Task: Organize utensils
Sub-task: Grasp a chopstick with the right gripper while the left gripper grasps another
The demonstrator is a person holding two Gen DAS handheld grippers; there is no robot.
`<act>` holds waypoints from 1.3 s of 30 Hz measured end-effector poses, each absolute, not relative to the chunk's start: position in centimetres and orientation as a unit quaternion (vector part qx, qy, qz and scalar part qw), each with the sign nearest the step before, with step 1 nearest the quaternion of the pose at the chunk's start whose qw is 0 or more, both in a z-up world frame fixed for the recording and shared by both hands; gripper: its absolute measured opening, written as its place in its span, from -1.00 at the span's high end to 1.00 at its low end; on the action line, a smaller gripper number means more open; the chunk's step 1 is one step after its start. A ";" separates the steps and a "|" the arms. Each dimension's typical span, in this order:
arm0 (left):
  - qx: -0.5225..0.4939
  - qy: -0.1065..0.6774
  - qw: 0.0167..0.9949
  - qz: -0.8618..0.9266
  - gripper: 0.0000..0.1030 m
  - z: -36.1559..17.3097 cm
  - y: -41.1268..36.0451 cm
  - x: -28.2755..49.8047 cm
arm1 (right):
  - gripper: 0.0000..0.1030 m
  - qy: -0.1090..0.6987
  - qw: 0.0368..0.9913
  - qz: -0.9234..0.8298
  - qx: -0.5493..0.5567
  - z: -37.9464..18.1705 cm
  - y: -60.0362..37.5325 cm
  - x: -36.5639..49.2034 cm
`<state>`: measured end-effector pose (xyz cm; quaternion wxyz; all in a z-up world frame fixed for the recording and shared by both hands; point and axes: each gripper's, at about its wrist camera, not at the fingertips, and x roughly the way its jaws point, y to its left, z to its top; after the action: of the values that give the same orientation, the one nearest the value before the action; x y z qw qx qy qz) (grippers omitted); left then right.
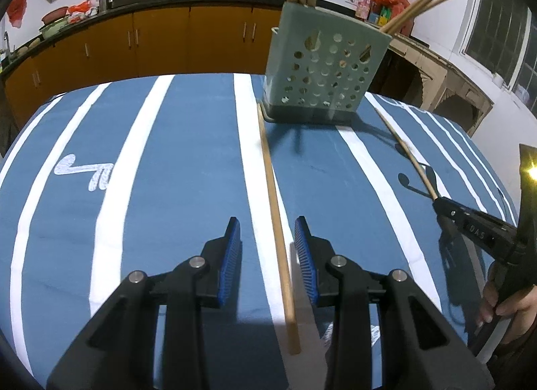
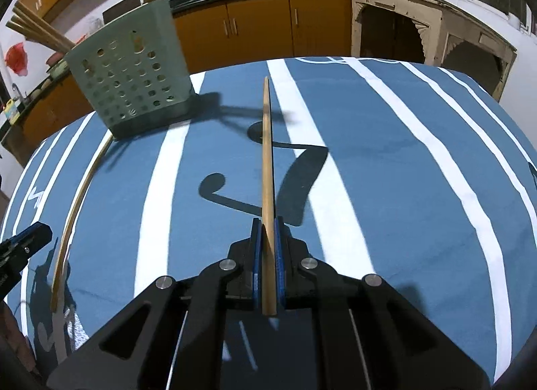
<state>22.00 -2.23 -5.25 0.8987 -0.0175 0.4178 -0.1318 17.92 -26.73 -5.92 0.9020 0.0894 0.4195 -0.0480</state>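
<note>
here we hold our left gripper (image 1: 267, 232) spread wide over a chopstick (image 1: 277, 222) lying flat on the blue striped tablecloth (image 1: 188, 155), its far tip just beside the perforated green utensil holder (image 1: 322, 64). our right gripper (image 2: 267, 232) is clenched on a second chopstick (image 2: 266, 168), raised above the cloth, pointing away from us.

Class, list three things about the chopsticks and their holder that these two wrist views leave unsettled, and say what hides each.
1. Left wrist view: the top edge cuts off the upper ends of the wooden chopsticks standing in the pale green perforated plastic holder.
2. Both views: the holder's walls hide its inside, so the count is uncertain.
3. Right wrist view: the right tongs, shut on a wooden chopstick, cover part of its rear end.
</note>
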 end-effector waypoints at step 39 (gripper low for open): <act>0.026 0.431 0.902 -0.008 0.84 -6.7 0.0 23.7 | 0.83 0.418 0.905 -0.017 0.081 -6.0 -25.9 17.6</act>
<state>23.66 -0.03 -6.68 0.9018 0.0256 0.4313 -0.0079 17.64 -25.87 -6.03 0.9049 0.0807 0.4176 -0.0167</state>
